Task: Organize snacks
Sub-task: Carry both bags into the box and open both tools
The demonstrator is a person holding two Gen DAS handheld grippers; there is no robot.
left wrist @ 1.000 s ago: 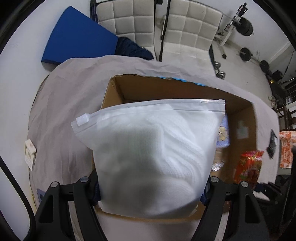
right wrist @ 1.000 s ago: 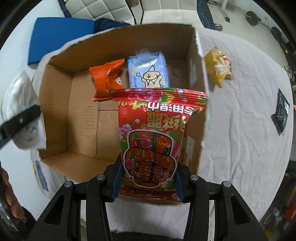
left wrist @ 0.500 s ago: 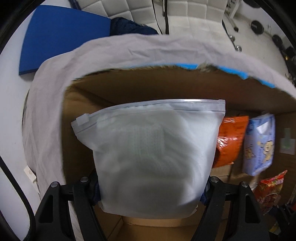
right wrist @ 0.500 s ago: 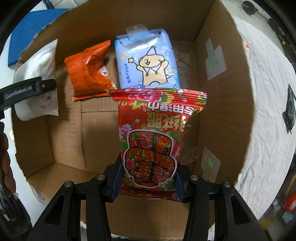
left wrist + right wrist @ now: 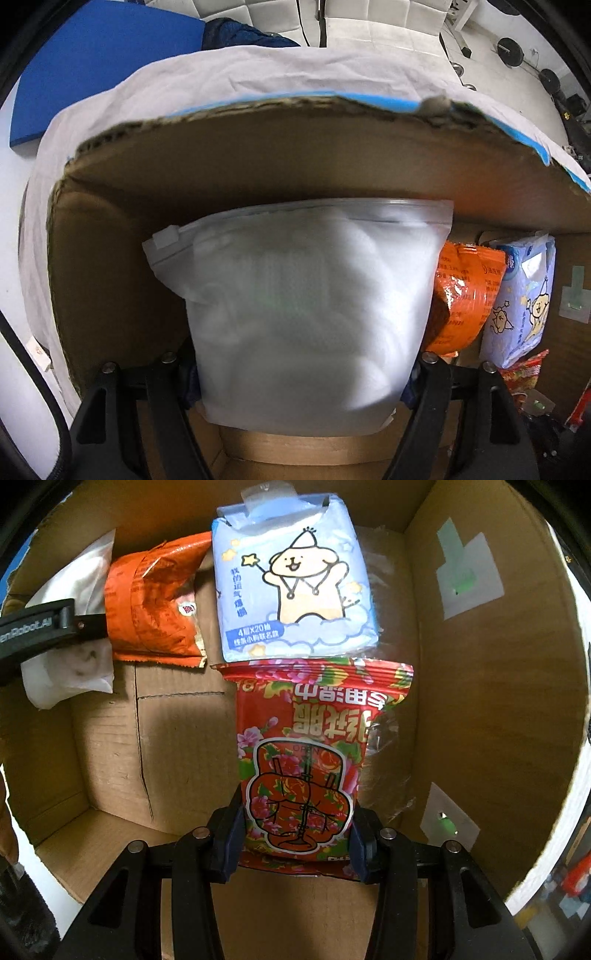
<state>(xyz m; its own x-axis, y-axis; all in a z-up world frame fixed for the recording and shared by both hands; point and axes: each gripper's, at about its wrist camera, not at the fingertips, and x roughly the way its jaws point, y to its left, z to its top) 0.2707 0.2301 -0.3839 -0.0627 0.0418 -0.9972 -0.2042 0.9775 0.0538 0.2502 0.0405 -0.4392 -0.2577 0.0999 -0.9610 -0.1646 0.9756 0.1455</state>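
Note:
My left gripper (image 5: 299,384) is shut on a frosted white zip bag (image 5: 306,310), held low inside the cardboard box (image 5: 258,158) near its far wall. In the right wrist view that white zip bag (image 5: 70,627) and the left gripper's finger (image 5: 37,627) show at the box's left. My right gripper (image 5: 295,838) is shut on a red floral packet (image 5: 306,760), held just above the box floor (image 5: 177,746). An orange packet (image 5: 155,605) and a light blue tissue pack (image 5: 295,579) lie at the far end of the box.
The box stands on a table under a pale cloth (image 5: 229,70). Beyond it are white padded chairs (image 5: 369,14), a blue mat (image 5: 88,55) and gym weights (image 5: 511,51). Crumpled clear plastic (image 5: 391,738) lies by the box's right wall (image 5: 480,709).
Both grippers have sunk from above the box rim down into the box, each still holding its bag. The white zip bag has come close beside the orange packet.

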